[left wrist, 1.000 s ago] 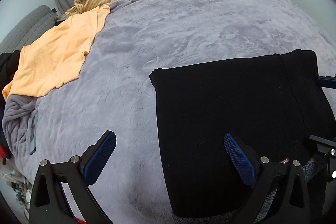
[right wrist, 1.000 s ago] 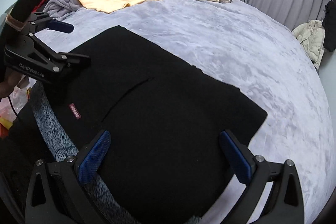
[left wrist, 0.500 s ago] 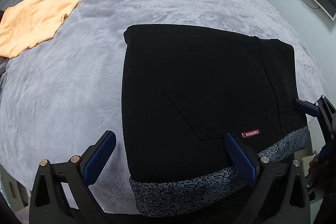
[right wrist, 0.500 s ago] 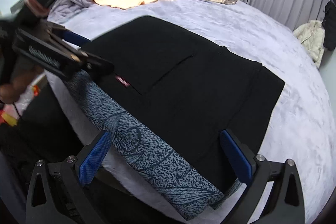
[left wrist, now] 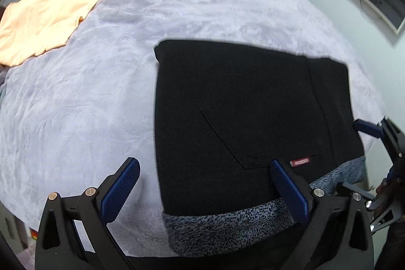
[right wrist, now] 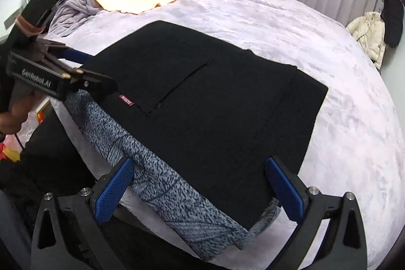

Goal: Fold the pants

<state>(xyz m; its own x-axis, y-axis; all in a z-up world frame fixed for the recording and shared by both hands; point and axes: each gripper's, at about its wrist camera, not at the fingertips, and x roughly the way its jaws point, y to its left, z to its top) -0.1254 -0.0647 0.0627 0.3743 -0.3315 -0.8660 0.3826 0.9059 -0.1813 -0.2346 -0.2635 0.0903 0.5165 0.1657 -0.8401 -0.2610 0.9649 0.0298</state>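
Black folded pants (left wrist: pixel 243 118) with a red label, lying flat on the lilac plush bed (left wrist: pixel 76 105) at its near edge, speckled grey waistband hanging over, left gripper (left wrist: pixel 205 191) and right gripper (right wrist: pixel 200 191) jaws released, grasping nothing.

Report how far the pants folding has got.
Done: the black pants lie folded in a flat rectangle on the lilac plush bedspread, back pocket up. In hand: nothing; the left gripper and right gripper are both open above the bed's edge. Left: perhaps another fold; the speckled grey waistband overhangs the edge.
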